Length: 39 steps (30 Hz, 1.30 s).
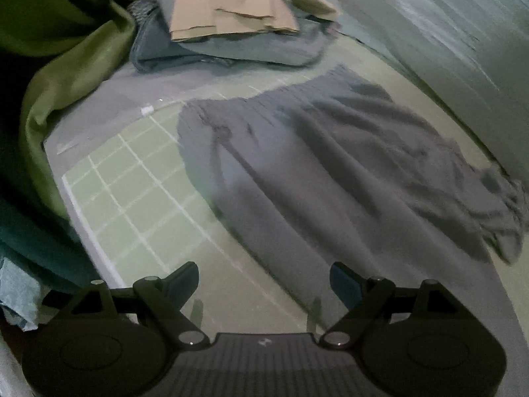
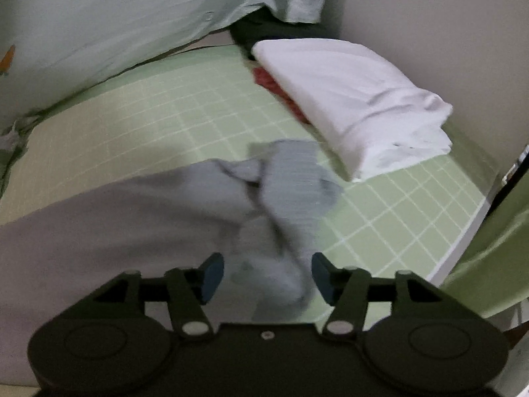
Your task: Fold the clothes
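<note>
A grey garment (image 1: 330, 165) lies spread on the green gridded mat (image 1: 132, 192), with a ribbed band and a drawstring at its far left end. My left gripper (image 1: 264, 284) hovers open over the mat at the garment's near edge, nothing between its fingers. In the right wrist view the same grey garment (image 2: 165, 215) fills the lower left, its bunched ribbed end (image 2: 291, 192) blurred and running down between the fingers of my right gripper (image 2: 267, 276). That gripper is open, its blue pads apart on either side of the cloth.
A pile of grey and tan clothes (image 1: 231, 16) sits at the mat's far end, with olive fabric (image 1: 66, 49) and teal cloth (image 1: 33, 241) on the left. A folded white cloth (image 2: 357, 99) over a red item (image 2: 274, 89) lies far right. Pale fabric (image 2: 99, 26) borders the mat.
</note>
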Each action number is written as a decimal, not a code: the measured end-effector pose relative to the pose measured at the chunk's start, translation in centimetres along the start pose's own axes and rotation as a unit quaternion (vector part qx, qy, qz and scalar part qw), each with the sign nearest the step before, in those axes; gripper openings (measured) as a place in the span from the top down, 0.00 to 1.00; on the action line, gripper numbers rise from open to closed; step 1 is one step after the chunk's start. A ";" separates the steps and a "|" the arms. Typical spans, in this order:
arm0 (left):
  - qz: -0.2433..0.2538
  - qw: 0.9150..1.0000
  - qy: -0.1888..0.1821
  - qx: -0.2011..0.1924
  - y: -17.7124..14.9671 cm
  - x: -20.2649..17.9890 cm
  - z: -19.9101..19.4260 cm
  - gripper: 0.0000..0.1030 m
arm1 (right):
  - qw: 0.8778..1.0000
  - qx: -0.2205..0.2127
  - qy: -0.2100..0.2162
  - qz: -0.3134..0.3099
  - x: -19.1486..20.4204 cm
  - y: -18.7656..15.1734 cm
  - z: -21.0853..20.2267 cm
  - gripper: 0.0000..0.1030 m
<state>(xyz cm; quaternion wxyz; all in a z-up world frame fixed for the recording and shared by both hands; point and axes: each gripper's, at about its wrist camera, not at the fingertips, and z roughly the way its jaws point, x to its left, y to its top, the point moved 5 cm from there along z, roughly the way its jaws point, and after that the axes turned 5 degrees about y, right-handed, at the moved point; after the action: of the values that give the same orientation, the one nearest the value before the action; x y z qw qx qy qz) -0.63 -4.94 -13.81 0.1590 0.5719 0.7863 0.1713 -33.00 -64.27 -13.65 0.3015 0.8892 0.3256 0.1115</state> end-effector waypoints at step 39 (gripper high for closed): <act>-0.002 0.998 -0.018 -0.058 7.7 4.1 1.4 0.30 | 1.000 -0.002 -0.023 0.000 8.8 -3.2 -3.4 0.27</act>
<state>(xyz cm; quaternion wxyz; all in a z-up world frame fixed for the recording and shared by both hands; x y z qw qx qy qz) 5.27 1.26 -11.85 0.2064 0.5636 0.7730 0.2054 -29.26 -55.06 -12.90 0.3108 0.8908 0.3185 0.0916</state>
